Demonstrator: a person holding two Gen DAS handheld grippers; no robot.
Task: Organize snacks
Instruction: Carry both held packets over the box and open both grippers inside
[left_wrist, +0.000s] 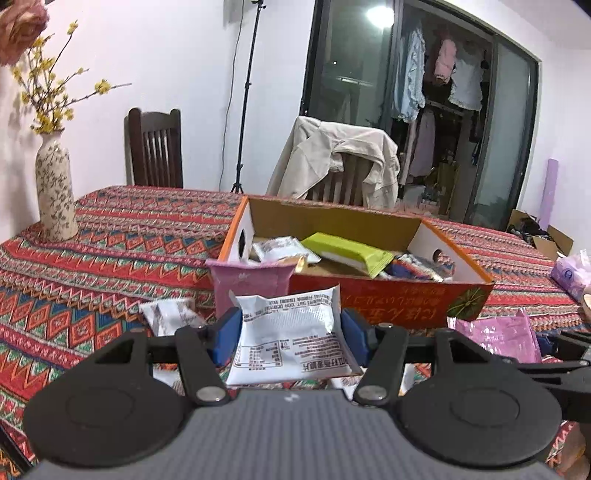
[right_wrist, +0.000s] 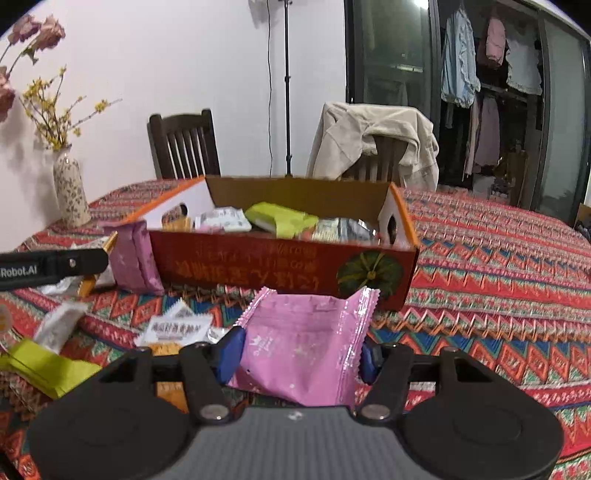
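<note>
1. On the patterned surface (right_wrist: 498, 266), a shallow orange cardboard box (right_wrist: 258, 266) stands open, with a pumpkin picture on its near wall; it already holds several snacks, among them a green packet (right_wrist: 284, 219), a white packet (right_wrist: 225, 219) and a silvery one (its print too blurred to read).
2. In front of the box, the left gripper (left_wrist: 288, 332) is clenched on a white snack packet (left_wrist: 290, 336), its blue pads pressing the packet's two sides; the packet is held just above the surface, short of the box's near wall.
3. To its right, the right gripper (right_wrist: 301, 352) is clamped on a pink snack packet (right_wrist: 306, 343), also held near the box's front wall and outside it.
4. A second pink packet (right_wrist: 135, 258) leans upright against the box's left front corner.
5. More loose snacks lie on the surface at the left of the right wrist view: a small white packet (right_wrist: 177, 328), a green packet on the surface (right_wrist: 44, 365) and an orange one partly hidden under the gripper.
6. A flowered vase (left_wrist: 55, 192) with yellow blossoms stands at the surface's far left, well apart from the box.
7. Beyond the surface stand two chairs; a beige jacket (left_wrist: 332, 158) is draped over the right one.
</note>
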